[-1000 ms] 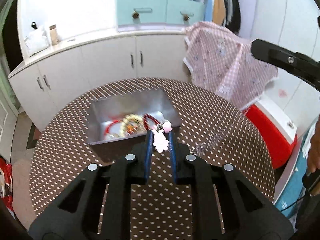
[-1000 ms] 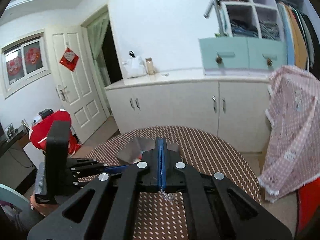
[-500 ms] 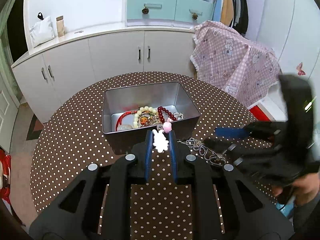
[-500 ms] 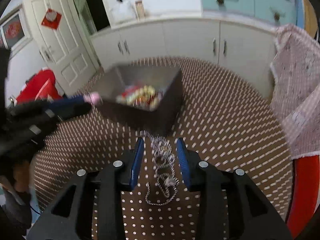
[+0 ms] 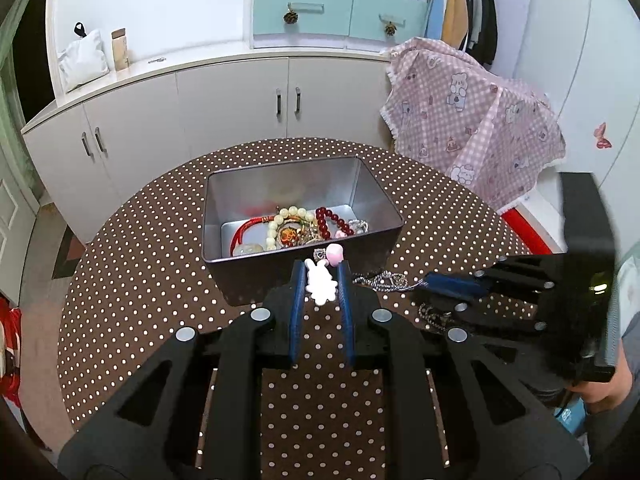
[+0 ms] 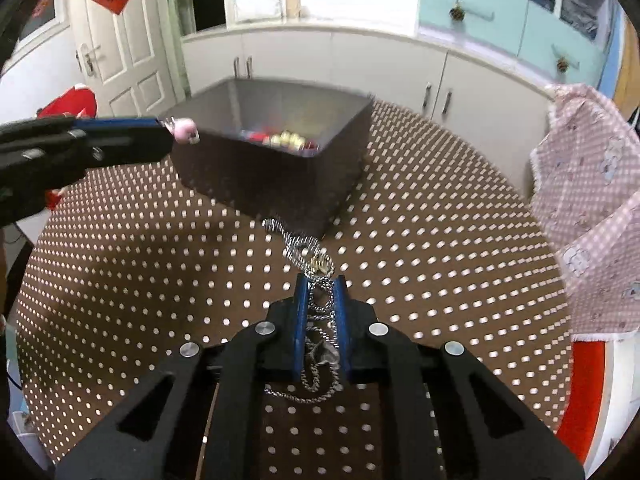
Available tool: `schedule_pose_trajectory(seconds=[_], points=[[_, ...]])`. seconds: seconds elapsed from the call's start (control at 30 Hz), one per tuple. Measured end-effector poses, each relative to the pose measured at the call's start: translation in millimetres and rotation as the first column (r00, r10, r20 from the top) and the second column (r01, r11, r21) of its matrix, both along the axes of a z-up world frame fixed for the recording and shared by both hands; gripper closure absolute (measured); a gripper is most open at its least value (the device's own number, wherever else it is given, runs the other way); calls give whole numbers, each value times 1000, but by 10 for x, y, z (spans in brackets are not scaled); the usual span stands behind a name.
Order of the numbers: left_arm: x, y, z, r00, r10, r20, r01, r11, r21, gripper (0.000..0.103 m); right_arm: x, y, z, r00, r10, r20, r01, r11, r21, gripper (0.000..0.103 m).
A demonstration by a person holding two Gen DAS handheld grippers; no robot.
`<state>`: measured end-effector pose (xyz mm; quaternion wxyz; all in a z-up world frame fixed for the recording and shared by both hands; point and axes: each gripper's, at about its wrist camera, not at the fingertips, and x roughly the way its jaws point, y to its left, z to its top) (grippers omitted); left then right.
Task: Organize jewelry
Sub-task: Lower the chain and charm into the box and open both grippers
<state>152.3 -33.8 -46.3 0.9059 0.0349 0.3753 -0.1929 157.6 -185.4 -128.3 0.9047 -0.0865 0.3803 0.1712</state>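
Home bedroom: open wardrobe [image 5: 464, 12] with hanging clothes, white cabinets [image 5: 192, 112], polka-dot round table [image 5: 160, 264], panelled door [image 6: 120, 40].

left wrist: faces tin [image 5: 224, 216] head-on | right wrist: low, oblique | shared: tin [image 6: 280, 176], table [image 5: 132, 276]

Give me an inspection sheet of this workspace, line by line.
Surface: round table, brown polka-dot cloth.
Job's things: metal tin holding bead bracelets; silver chain on the cloth beside the tin.
Clutter: nothing seen.
Grippers: left gripper shut on white rabbit charm; right gripper open, astride the chain.
Cables: nothing seen.
Surroundings: white cabinets, pink checked cloth.
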Motion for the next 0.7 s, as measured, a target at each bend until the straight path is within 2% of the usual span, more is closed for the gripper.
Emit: schedule_pose_trajectory(seconds=[0.27,0.7], points=[[-8,17,127,1000,6,27,-6,1000,-10,87,-295,-84,670,985,7,171,-16,999,47,92],[72,115,400,997,22,68,-17,998,-67,87,-202,-71,1452,946,10,325,-45,994,99,92]])
